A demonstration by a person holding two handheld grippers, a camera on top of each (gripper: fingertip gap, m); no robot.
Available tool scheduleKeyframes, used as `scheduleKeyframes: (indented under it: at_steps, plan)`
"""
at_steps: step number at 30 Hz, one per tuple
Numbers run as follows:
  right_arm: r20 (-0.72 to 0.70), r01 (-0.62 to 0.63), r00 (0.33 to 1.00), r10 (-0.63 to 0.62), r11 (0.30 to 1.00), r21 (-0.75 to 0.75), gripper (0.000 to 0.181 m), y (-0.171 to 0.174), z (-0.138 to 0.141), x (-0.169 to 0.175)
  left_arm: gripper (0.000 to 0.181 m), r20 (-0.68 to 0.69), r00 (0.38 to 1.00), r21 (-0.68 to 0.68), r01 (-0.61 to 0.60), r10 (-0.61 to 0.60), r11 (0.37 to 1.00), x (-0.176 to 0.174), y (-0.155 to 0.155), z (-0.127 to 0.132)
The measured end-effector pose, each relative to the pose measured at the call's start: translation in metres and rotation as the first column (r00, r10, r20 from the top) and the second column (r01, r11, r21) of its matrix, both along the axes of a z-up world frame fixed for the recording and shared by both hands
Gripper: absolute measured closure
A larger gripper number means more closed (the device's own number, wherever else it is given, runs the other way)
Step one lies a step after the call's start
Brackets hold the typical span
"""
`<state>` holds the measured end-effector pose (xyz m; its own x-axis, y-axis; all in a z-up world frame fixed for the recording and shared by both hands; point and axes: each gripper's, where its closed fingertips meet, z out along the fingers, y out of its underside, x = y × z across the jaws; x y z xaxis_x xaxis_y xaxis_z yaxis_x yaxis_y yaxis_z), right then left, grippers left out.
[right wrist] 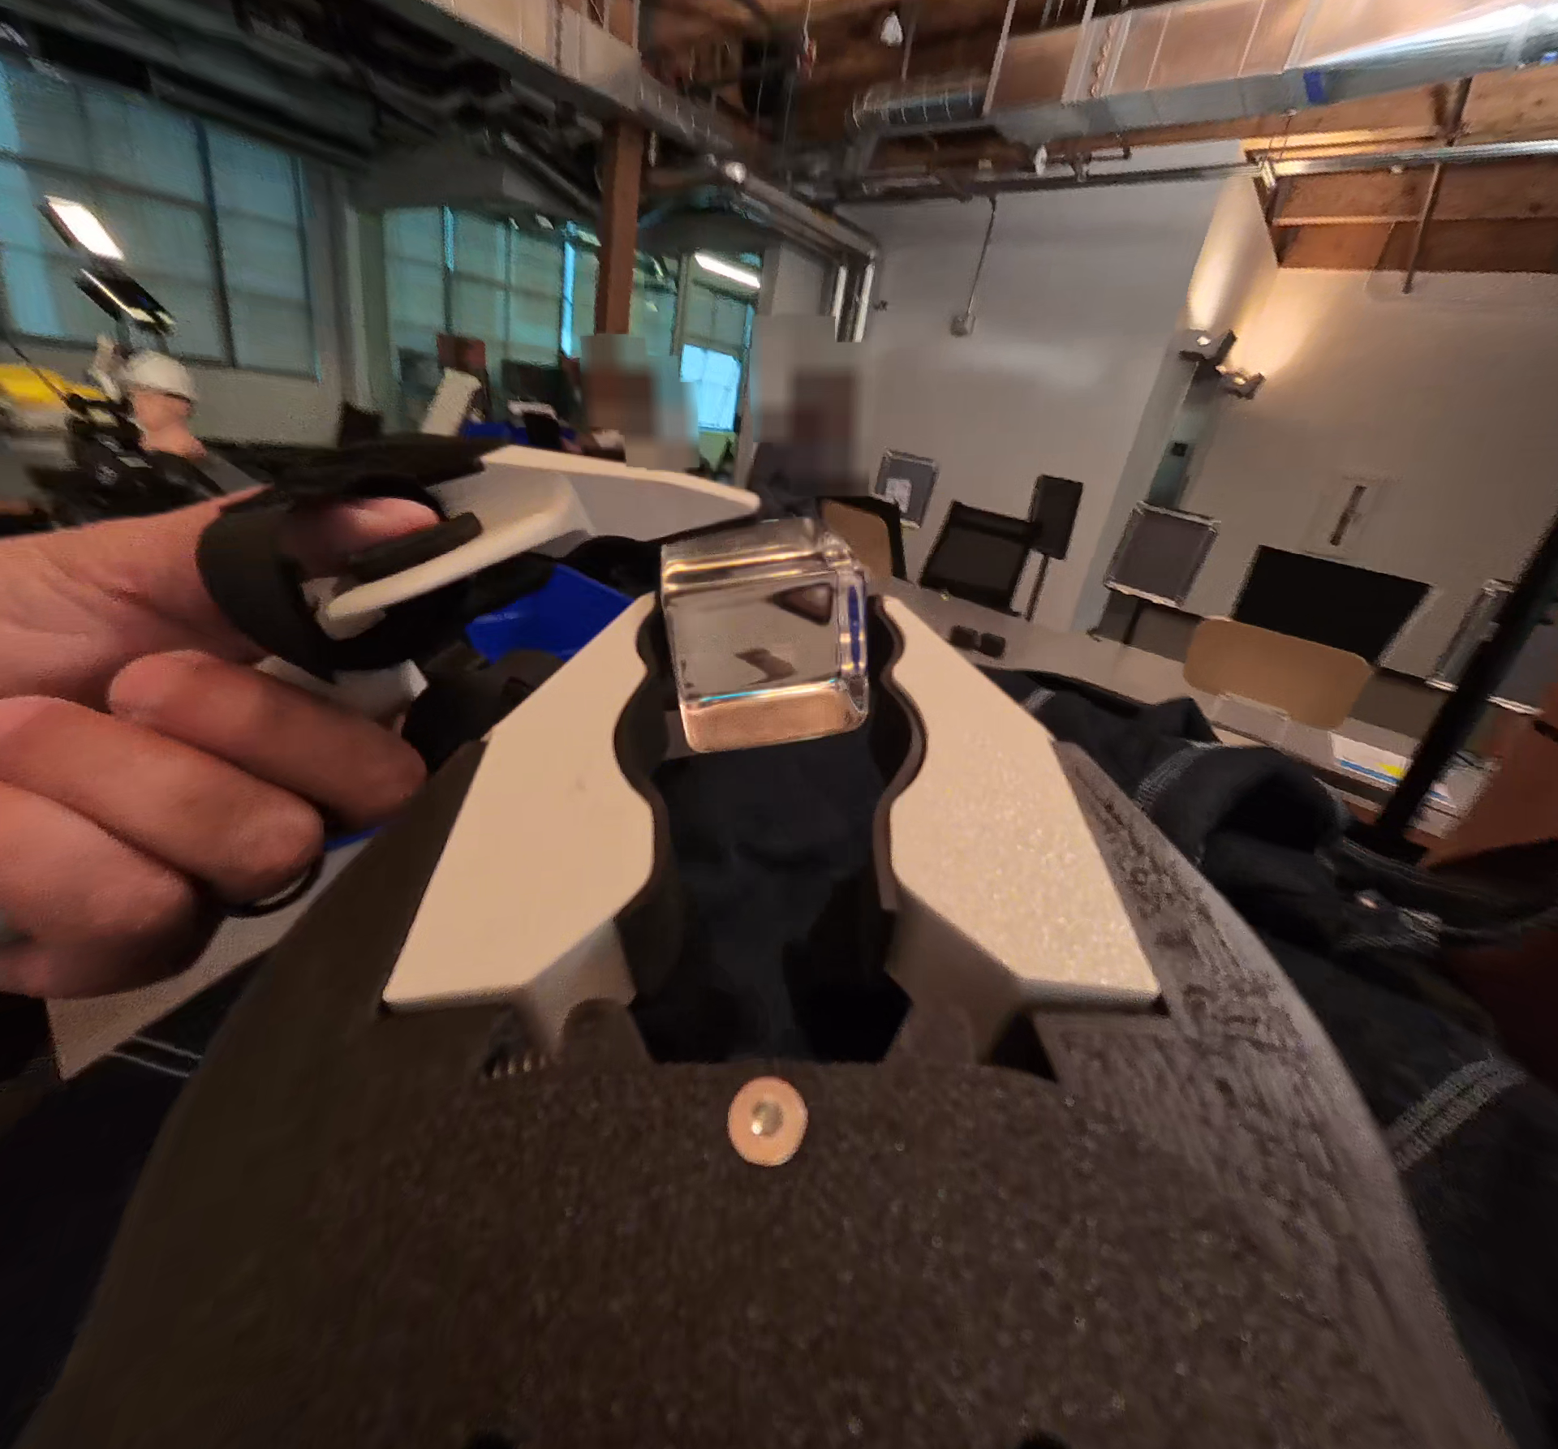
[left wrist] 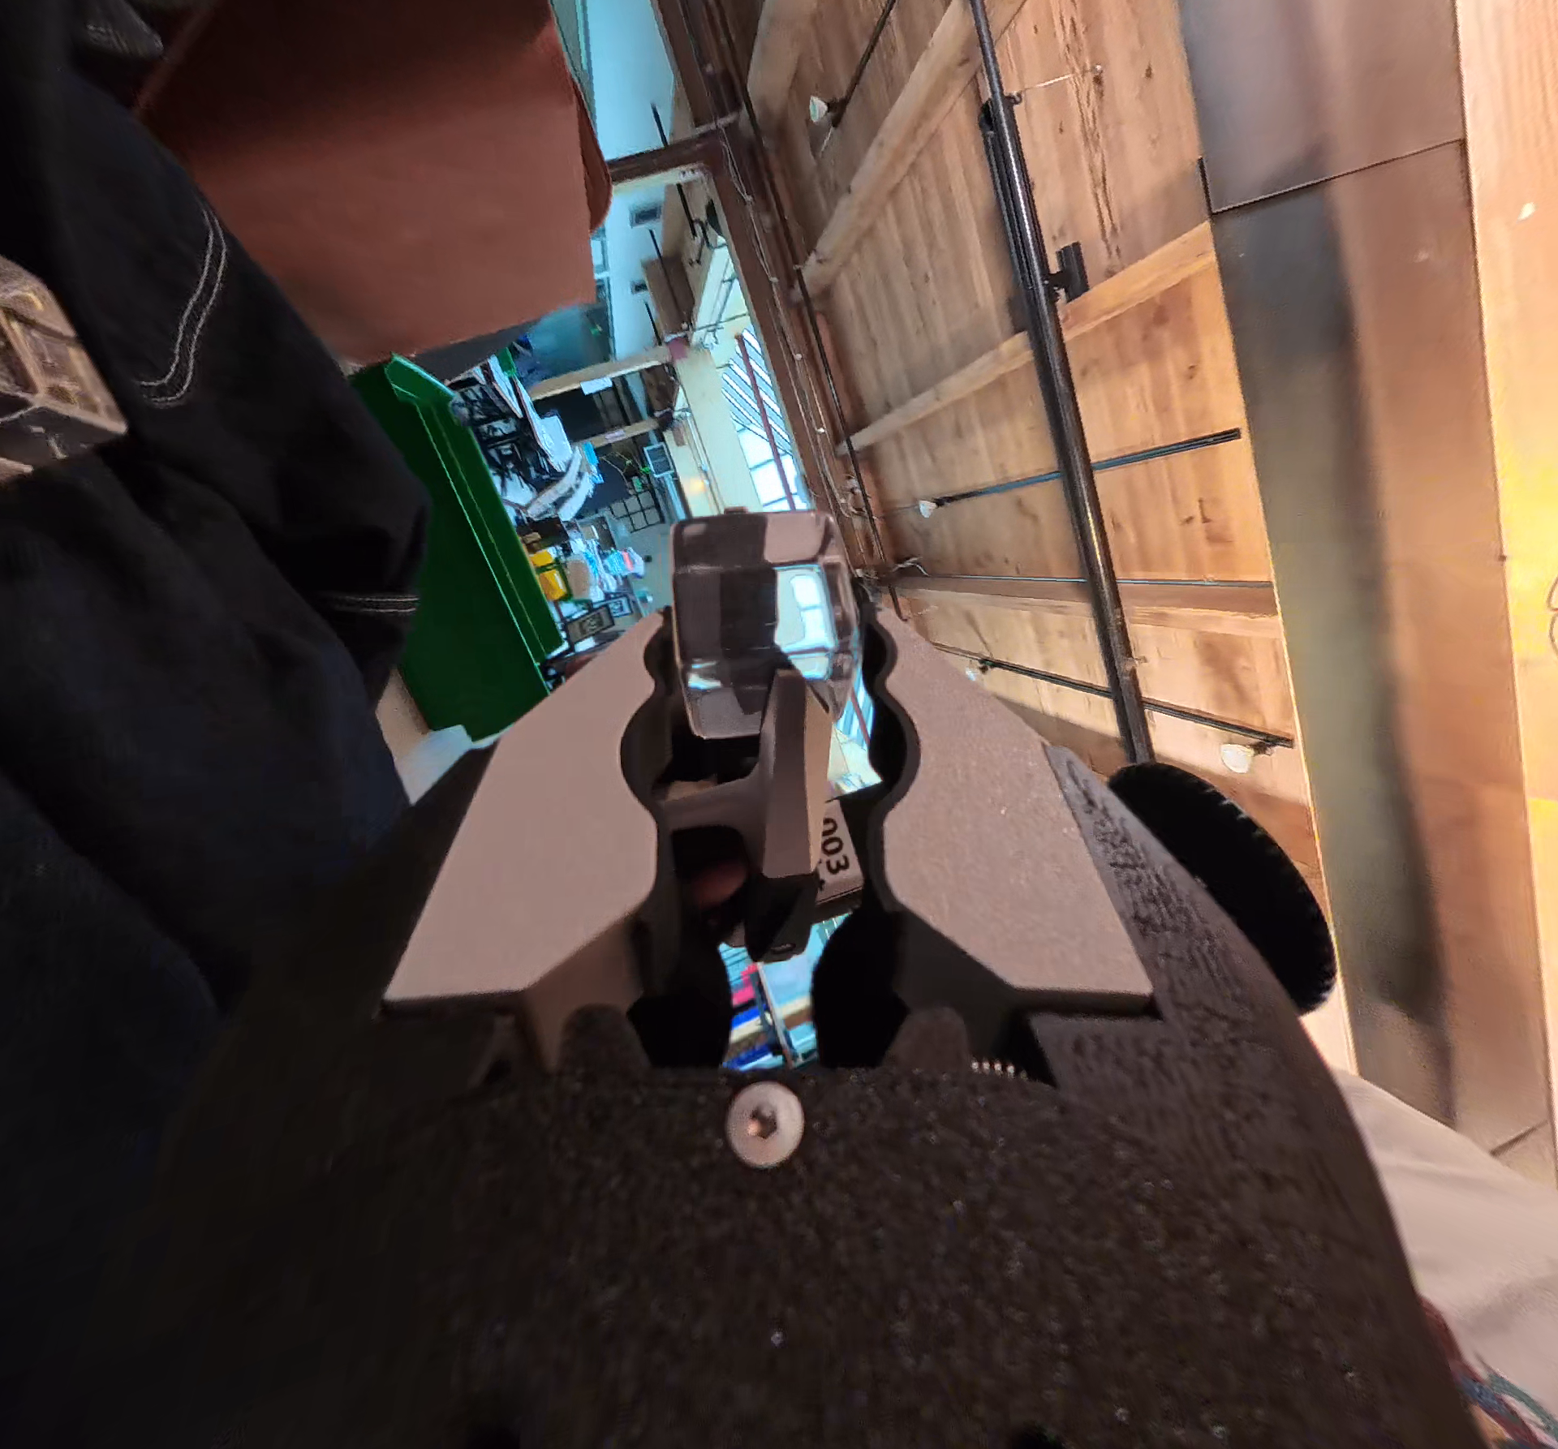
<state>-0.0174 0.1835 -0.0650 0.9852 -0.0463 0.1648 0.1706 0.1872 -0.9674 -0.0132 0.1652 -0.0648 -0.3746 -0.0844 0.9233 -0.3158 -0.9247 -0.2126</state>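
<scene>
Each claw pinches a clear cube at its tips, dead ahead at twelve o'clock: left claw [left wrist: 763, 633] on one clear cube [left wrist: 759, 625], right claw [right wrist: 763, 633] on another clear cube [right wrist: 763, 633]. From the right claw, the left one sits nearby at ten o'clock.

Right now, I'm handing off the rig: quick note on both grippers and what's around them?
Left gripper: shut on a clear cube at its fingertips; the view is rolled sideways. Dark denim garment and green bin are beside it.
Right gripper: shut on a clear cube, above dark cloth. A hand is to its left.
Cannot tell whether it is one cube or two.
</scene>
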Motion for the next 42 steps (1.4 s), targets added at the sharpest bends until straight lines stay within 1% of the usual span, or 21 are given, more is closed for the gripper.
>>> scheduleKeyframes:
  at_steps: [2,4,6,8,11,13,14,15,16,18,19,21,24,26,27,28,30,33,36,38,42]
  plan:
    - [0.044,0.098,0.994,-0.097,0.995,-0.026,0.135,-0.011,0.001,0.009,0.128,0.009,1.0,0.031,-0.013,0.013,0.999,-0.009,0.005,-0.003]
    - [0.085,0.195,0.978,-0.19,0.979,-0.064,0.135,-0.033,0.006,0.03,0.126,0.004,1.0,0.143,-0.027,0.027,0.989,-0.02,0.005,-0.008]
    - [0.126,0.333,0.939,-0.319,0.937,-0.104,0.136,-0.07,0.015,0.065,0.127,-0.03,0.999,0.28,-0.027,0.037,0.96,-0.03,0.003,-0.019]
    - [0.12,0.442,0.896,-0.427,0.885,-0.15,0.136,-0.118,0.028,0.107,0.126,-0.076,0.996,0.39,-0.015,0.048,0.921,-0.04,0.001,-0.033]
    - [0.122,0.576,0.814,-0.567,0.765,-0.289,0.136,-0.198,0.04,0.181,0.126,-0.143,0.986,0.542,0.002,0.09,0.841,-0.057,0.001,-0.061]
    - [0.145,0.623,0.756,-0.639,0.633,-0.46,0.136,-0.252,0.029,0.232,0.126,-0.192,0.972,0.637,0.017,0.138,0.771,-0.066,0.006,-0.082]
    - [0.165,0.636,0.718,-0.677,0.54,-0.551,0.136,-0.279,0.017,0.258,0.126,-0.212,0.963,0.675,0.019,0.168,0.738,-0.068,0.01,-0.09]
    - [0.187,0.63,0.682,-0.708,0.438,-0.641,0.136,-0.304,0.001,0.281,0.126,-0.23,0.952,0.707,0.022,0.2,0.707,-0.069,0.014,-0.097]
    - [0.206,0.587,0.671,-0.713,0.34,-0.735,0.137,-0.326,-0.02,0.299,0.126,-0.242,0.942,0.733,0.022,0.231,0.68,-0.068,0.018,-0.101]
    - [0.23,0.468,0.674,-0.702,0.165,-0.868,0.137,-0.359,-0.062,0.329,0.126,-0.25,0.926,0.774,0.015,0.283,0.633,-0.059,0.024,-0.103]
    - [0.202,0.387,0.694,-0.691,0.121,-0.914,0.136,-0.368,-0.084,0.339,0.126,-0.245,0.919,0.79,0.005,0.309,0.613,-0.052,0.026,-0.101]
    - [0.135,0.24,0.763,-0.632,0.083,-0.967,0.136,-0.374,-0.124,0.356,0.126,-0.241,0.899,0.817,-0.016,0.366,0.576,-0.032,0.032,-0.098]
    - [0.123,0.112,0.839,-0.529,-0.053,-0.992,0.136,-0.385,-0.174,0.379,0.126,-0.26,0.856,0.851,-0.017,0.448,0.525,0.001,0.038,-0.1]
    - [0.099,0.048,0.895,-0.436,-0.127,-0.991,0.136,-0.386,-0.2,0.382,0.126,-0.273,0.815,0.871,-0.015,0.511,0.49,0.02,0.042,-0.102]
    - [0.078,0.026,0.923,-0.376,-0.143,-0.989,0.136,-0.383,-0.21,0.379,0.125,-0.275,0.794,0.878,-0.023,0.542,0.478,0.03,0.044,-0.102]
    - [0.052,0.009,0.948,-0.315,-0.134,-0.991,0.137,-0.377,-0.218,0.374,0.124,-0.278,0.774,0.882,-0.029,0.569,0.471,0.038,0.045,-0.102]
    - [0.01,-0.022,0.968,-0.251,-0.127,-0.992,0.138,-0.367,-0.23,0.361,0.118,-0.305,0.722,0.882,-0.03,0.62,0.47,0.05,0.049,-0.105]
    - [-0.063,-0.072,0.98,-0.186,-0.042,-0.997,0.138,-0.346,-0.228,0.339,0.109,-0.33,0.649,0.888,-0.033,0.685,0.459,0.06,0.051,-0.109]
    - [-0.107,-0.109,0.978,-0.181,-0.001,-0.994,0.137,-0.334,-0.228,0.324,0.096,-0.336,0.586,0.901,-0.028,0.738,0.433,0.064,0.054,-0.116]
    - [-0.103,-0.102,0.973,-0.205,0.017,-0.995,0.137,-0.333,-0.227,0.325,0.095,-0.349,0.568,0.9,-0.017,0.745,0.435,0.067,0.052,-0.121]
    - [-0.147,-0.085,0.926,-0.347,0.189,-0.978,0.115,-0.33,-0.2,0.337,0.094,-0.348,0.56,0.91,0.009,0.751,0.415,0.074,0.049,-0.132]
